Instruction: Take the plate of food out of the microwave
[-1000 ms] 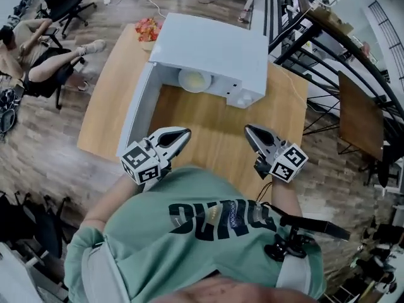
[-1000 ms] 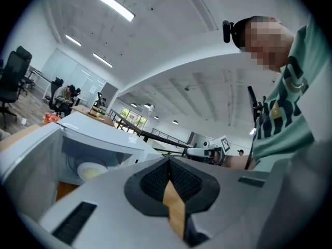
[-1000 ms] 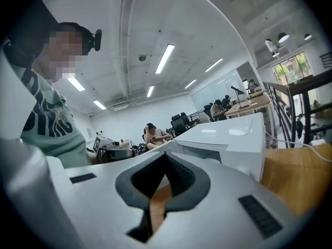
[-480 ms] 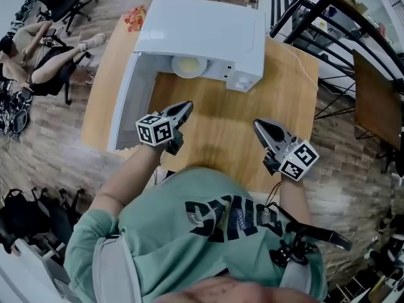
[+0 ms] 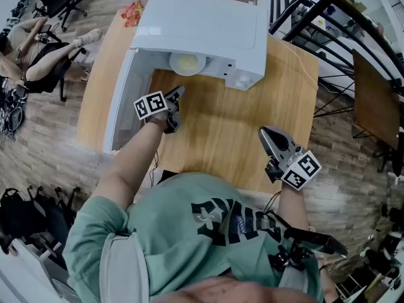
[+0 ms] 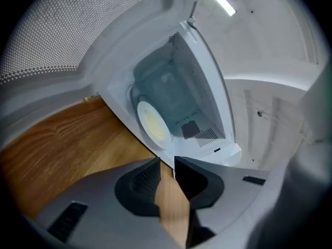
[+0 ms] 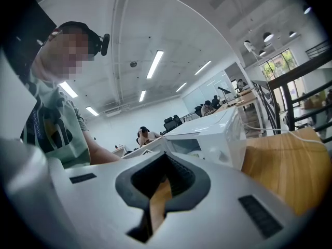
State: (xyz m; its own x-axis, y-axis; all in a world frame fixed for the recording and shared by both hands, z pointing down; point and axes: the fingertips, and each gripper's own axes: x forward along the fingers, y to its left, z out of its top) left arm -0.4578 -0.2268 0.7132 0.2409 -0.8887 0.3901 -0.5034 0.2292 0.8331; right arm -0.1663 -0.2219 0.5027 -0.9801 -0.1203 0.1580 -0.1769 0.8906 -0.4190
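Observation:
A white microwave (image 5: 202,27) stands at the table's far end with its door (image 5: 120,100) swung wide to the left. Inside lies a white plate (image 5: 187,62) of pale yellow food, also seen as the plate (image 6: 152,124) in the left gripper view. My left gripper (image 5: 178,91) hovers over the wooden table (image 5: 221,125) just in front of the cavity and points at the plate. Its jaws have just been opening, and a small gap with nothing in it shows at the left gripper (image 6: 167,162). My right gripper (image 5: 265,131) is near the table's front right, shut and empty.
A red packet (image 5: 132,12) lies on the table's far left corner behind the microwave. A person sits on an office chair (image 5: 38,49) on the floor at the left. Black railings (image 5: 328,24) run along the right. The open door flanks my left arm.
My left gripper has dropped and gone forward from near my body to the microwave's opening, rolling as it went, and its jaws have parted. The right gripper has shifted slightly to the right.

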